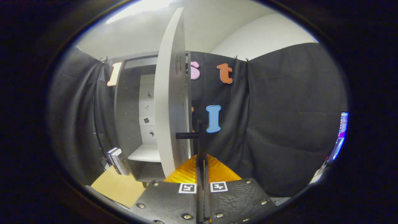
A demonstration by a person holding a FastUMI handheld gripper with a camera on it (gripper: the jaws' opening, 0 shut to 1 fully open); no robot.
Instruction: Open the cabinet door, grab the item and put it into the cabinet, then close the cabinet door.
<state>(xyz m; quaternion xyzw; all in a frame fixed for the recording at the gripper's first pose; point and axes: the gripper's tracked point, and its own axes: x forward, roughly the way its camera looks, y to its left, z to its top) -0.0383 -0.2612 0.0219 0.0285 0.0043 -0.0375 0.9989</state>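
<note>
With door (170, 93) swung out edge-on, tongs (201, 158) pinched nearly closed on thin dark bar of door handle (199, 137), fingers (186, 174) pressing it from both sides. Cabinet (133, 118) open to left, w/ white shelf (146, 153) inside. Books (117, 161) upright near cabinet's left foot, on tan board (115, 186). Can't tell which item is to go in
</note>
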